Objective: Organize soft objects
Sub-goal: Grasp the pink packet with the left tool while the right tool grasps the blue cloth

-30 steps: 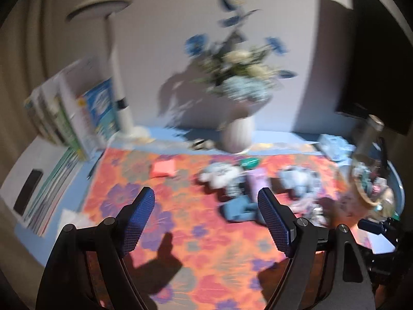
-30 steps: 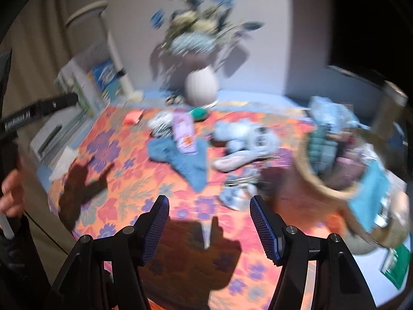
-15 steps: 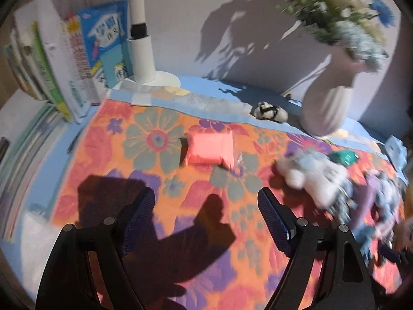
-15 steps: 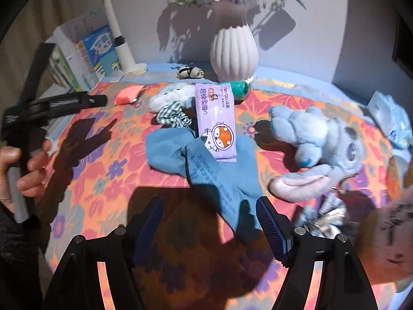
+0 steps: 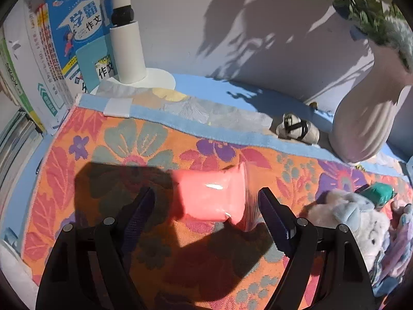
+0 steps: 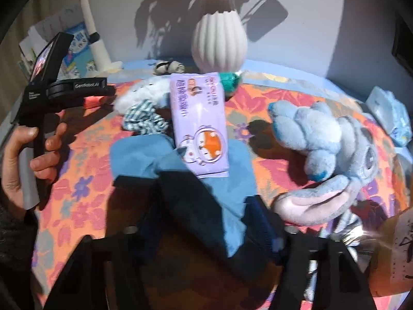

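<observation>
A pink soft packet (image 5: 211, 199) lies on the flowered cloth (image 5: 124, 142), between the fingers of my open left gripper (image 5: 206, 206), which do not press it. My right gripper (image 6: 206, 217) is open over a blue cloth (image 6: 144, 155) with a lilac wipes pack (image 6: 198, 118) lying on it. A blue plush toy (image 6: 322, 142) lies to its right. A white plush (image 5: 361, 222) lies right of the pink packet and also shows in the right wrist view (image 6: 144, 93), beside a checked scrunchie (image 6: 142, 118).
A white ribbed vase (image 6: 219, 41) stands at the back, a green packet (image 6: 229, 80) by its foot. A lamp base (image 5: 129, 51) and books (image 5: 64, 41) stand back left. A small white bundle (image 5: 296, 129) lies near the vase. A basket edge (image 6: 395, 253) is at right.
My left gripper has moved forward and down until the pink packet lies between its fingers. My right gripper has come closer to the blue cloth. Both stay open.
</observation>
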`<state>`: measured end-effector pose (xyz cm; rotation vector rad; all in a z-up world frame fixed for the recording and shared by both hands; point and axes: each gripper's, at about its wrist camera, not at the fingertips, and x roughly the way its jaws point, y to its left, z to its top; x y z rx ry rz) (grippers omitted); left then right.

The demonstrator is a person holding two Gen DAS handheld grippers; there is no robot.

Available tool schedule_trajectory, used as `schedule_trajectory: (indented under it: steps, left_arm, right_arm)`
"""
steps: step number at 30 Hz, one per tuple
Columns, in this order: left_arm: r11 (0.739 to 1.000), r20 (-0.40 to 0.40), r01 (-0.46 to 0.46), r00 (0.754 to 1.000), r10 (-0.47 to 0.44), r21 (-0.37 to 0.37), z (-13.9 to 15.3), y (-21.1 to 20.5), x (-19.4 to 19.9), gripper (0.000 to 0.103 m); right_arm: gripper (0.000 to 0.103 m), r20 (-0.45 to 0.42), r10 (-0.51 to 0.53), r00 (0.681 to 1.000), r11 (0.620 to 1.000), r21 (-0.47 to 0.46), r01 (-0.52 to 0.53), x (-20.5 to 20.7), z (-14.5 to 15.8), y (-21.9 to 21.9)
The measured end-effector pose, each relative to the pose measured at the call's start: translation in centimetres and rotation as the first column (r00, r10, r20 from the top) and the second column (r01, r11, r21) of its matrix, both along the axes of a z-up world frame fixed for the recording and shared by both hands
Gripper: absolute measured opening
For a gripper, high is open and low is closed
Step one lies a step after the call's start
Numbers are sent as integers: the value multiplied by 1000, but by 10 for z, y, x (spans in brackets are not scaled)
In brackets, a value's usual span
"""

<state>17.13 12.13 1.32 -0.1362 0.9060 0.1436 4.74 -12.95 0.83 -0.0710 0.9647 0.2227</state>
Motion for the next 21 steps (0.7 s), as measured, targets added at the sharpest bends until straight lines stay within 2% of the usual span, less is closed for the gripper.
schedule_trajectory:
  steps: [2, 3, 4, 6, 11, 14, 18, 21]
  left_arm:
    - [1000, 13, -6, 1000, 6, 20, 2, -1, -1, 77]
    - [1000, 15, -5, 1000, 5, 22, 1, 0, 0, 67]
    - [1000, 10, 1, 1000, -1, 18, 1, -1, 1, 61]
    - [1000, 5, 6, 1000, -6, 28, -1, -2, 1, 53]
    - [1000, 48, 21, 999, -22, 10, 15, -6, -17, 51]
    - [999, 84, 36, 996, -36, -9, 30, -14, -40, 51]
    - [998, 132, 61, 990, -56, -32, 50, -29, -79, 51]
    - [994, 151, 81, 986, -69, -71, 54, -43, -107, 51]
  right_arm:
    - [39, 10, 0, 1000, 1000, 10, 0, -1, 1, -2]
    - [27, 13, -3, 1000, 1000, 9, 3, -2, 2, -2]
    - [16, 15, -4, 1000, 1000, 7, 3, -3, 2, -3]
    - [8, 16, 7, 1000, 1000, 23, -8, -5, 4, -5]
    - [7, 36, 82, 996, 981, 172, -87, -31, 30, -19]
    - [7, 39, 111, 993, 971, 207, -117, -55, 49, -29]
    - [7, -10, 166, 986, 960, 232, -159, -83, 58, -39]
    - [7, -120, 185, 975, 948, 283, -145, -91, 39, -47]
